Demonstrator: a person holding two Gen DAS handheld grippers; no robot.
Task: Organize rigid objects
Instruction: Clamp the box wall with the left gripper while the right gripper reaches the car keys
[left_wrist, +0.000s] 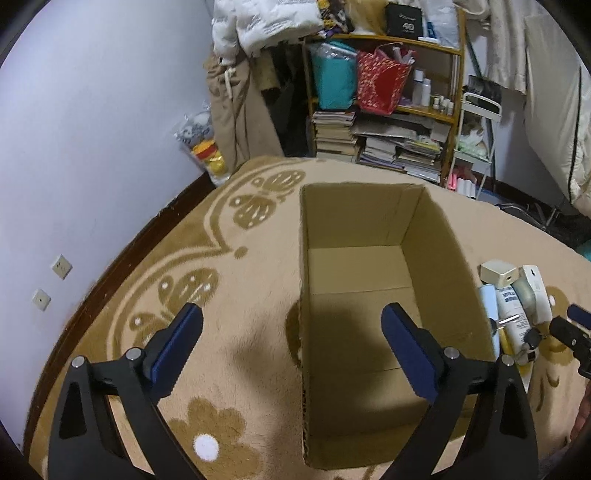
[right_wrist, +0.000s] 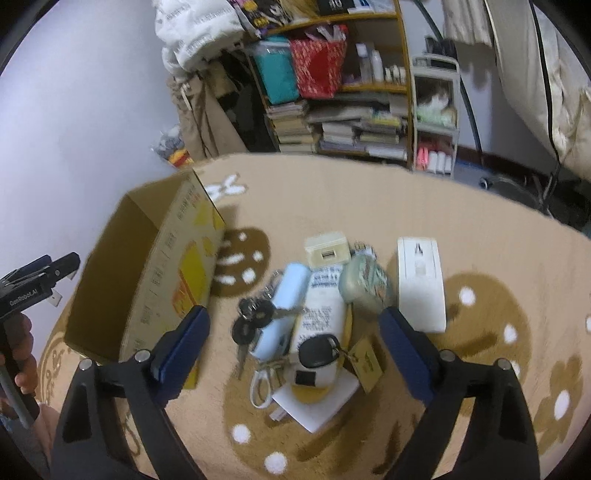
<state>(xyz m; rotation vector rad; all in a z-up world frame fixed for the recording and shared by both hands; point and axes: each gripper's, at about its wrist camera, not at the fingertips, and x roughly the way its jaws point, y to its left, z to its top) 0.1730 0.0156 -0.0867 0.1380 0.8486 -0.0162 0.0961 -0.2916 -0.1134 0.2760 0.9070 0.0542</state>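
An open empty cardboard box (left_wrist: 436, 251) stands on the patterned rug; it also shows in the right wrist view (right_wrist: 147, 266) at the left. My left gripper (left_wrist: 291, 321) is open and empty, straddling the box's near left wall. A pile of small objects lies right of the box: a pale blue cylinder (right_wrist: 286, 295), a white tube (right_wrist: 321, 306), black keys (right_wrist: 255, 314), a car key fob (right_wrist: 317, 350), a cream square box (right_wrist: 327, 249), a greenish pouch (right_wrist: 364, 286) and a white flat box (right_wrist: 421, 280). My right gripper (right_wrist: 293, 321) is open and empty above the pile.
A cluttered wooden shelf (left_wrist: 388, 92) with books and bags stands behind the rug. A white cart (right_wrist: 436, 118) stands beside it. The wall (left_wrist: 92, 147) runs along the left. A white cable (right_wrist: 258, 391) and white card (right_wrist: 317, 402) lie under the pile.
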